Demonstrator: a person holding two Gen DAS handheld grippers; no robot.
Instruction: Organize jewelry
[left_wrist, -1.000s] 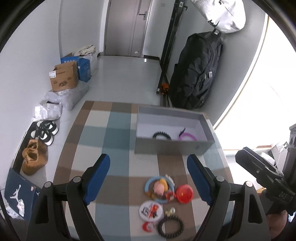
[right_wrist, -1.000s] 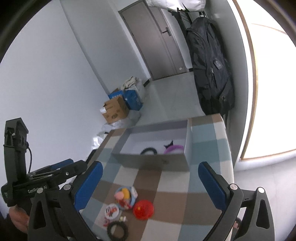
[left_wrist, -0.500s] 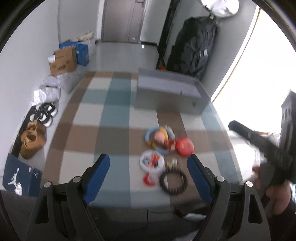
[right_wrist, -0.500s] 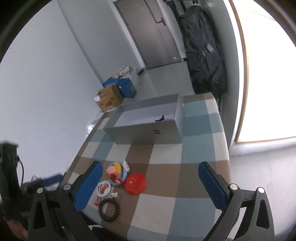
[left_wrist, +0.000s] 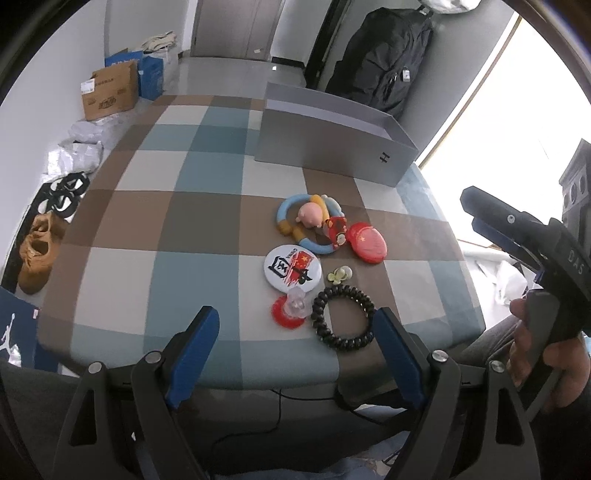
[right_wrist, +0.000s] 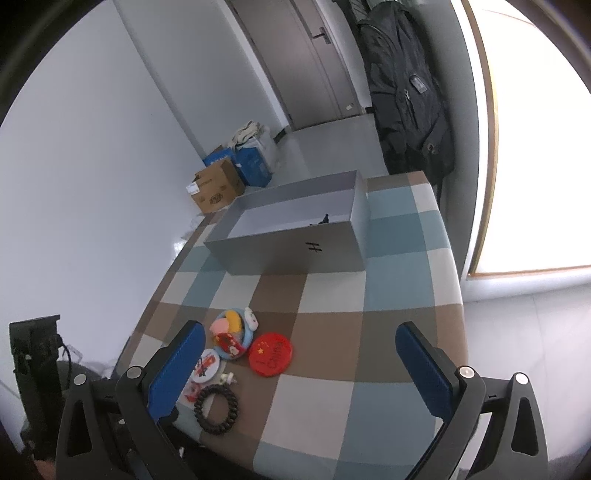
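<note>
Both your hand-held grippers, left (left_wrist: 295, 347) and right (right_wrist: 299, 363), gape wide and empty; the black bracelet (left_wrist: 342, 318) lies at the left's one o'clock.

The counter (left_wrist: 177, 229) wears a checked cloth of brown, teal, pale blue and cream squares. The box (left_wrist: 332, 155) in the upper middle of the left wrist frame is plain grey with a small black mark on its front. Below it lie a light-blue ring (left_wrist: 295, 225) carrying pink, yellow and red figures, a red disc (left_wrist: 369, 242) with yellow stars, a white badge (left_wrist: 290, 266) printed in black and red, a clear piece on a red base (left_wrist: 290, 312), and a black coiled band (left_wrist: 343, 317). The left tongs (left_wrist: 295, 350) are black with blue pads; the right tongs (right_wrist: 306, 373) match. At the upper right hangs a black backpack (left_wrist: 384, 55); at the upper left sits a brown carton (left_wrist: 109, 90).
</note>
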